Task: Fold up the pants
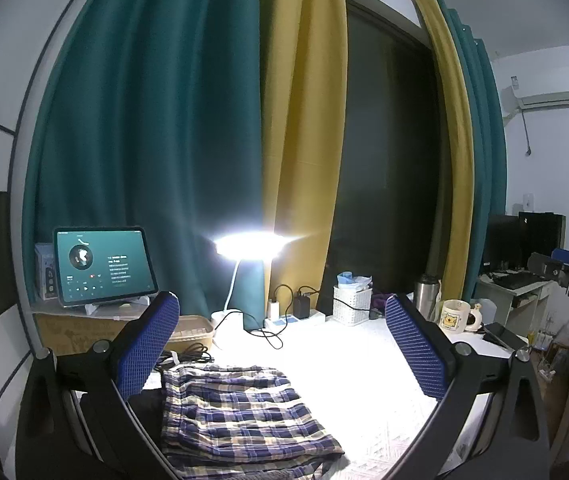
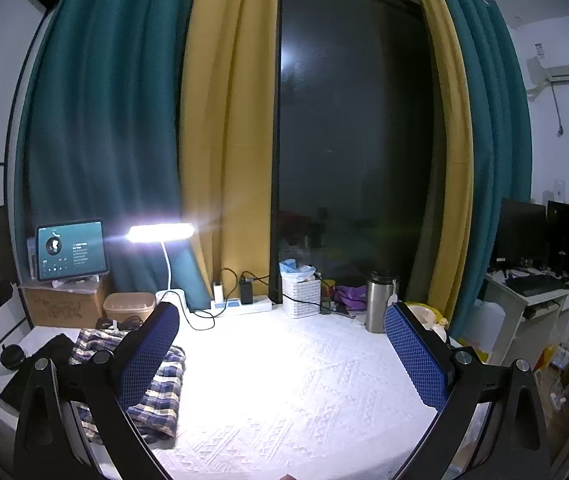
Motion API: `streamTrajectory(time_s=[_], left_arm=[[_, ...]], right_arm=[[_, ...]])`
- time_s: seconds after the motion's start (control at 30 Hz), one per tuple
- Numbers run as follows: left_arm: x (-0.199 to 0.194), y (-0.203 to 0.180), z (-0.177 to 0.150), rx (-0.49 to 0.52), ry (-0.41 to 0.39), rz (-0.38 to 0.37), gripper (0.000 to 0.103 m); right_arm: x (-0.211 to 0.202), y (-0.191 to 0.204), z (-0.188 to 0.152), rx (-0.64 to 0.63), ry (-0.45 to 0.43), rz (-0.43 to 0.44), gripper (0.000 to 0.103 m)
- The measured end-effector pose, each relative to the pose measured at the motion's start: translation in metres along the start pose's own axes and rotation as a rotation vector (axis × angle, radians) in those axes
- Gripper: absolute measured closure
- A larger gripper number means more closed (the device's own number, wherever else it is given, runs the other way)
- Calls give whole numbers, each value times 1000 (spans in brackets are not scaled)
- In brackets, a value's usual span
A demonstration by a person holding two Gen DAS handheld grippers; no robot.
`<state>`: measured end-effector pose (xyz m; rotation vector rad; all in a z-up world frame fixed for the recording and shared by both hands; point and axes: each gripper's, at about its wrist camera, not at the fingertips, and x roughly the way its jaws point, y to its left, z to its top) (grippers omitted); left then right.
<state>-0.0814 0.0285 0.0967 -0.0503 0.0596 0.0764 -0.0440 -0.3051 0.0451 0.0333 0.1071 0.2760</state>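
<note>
Blue-padded left gripper (image 1: 280, 344) and right gripper (image 2: 282, 354) both spread wide, empty, above folded blue-and-cream plaid cotton pants (image 1: 240, 412) on white textured tablecloth (image 2: 304, 392); seemingly folded already, perhaps only final neatening left.

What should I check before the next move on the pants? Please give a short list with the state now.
1. Left gripper open, nothing held: ok.
2. Right gripper open, nothing held: ok.
3. Pants lie on the white cloth, folded into a stack: ok.
4. Pants clear of both grippers, no pad touching them: ok.
5. Cables lie close to the far edge of the pants: not ok.
6. Dark cloth beside the pants, whether under them: cannot tell.
</note>
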Motion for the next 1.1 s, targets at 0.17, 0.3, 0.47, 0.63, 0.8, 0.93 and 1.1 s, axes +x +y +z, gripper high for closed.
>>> streamTrajectory(time_s=[0.17,0.3,0.47,0.63,0.8,0.93,1.1], left_arm=[[1,0,0,0,3,-3,1],[1,0,-1,4,5,-9,1],[1,1,-1,4,5,-13,1],[1,1,-1,5,6,-14,1],[2,1,-1,13,8,-21,1],[1,1,-2,13,8,-22,1],[0,1,-2,12,10,-34,1]], right_arm=[[1,0,-1,0,2,-4,0],[1,1,-1,1,3,-5,0],[1,1,-1,1,3,-5,0],[1,2,-1,1,3,-5,0],[1,2,-1,1,4,-5,0],[1,1,-2,0,7,-5,0],[2,0,-2,-2,7,-4,0]])
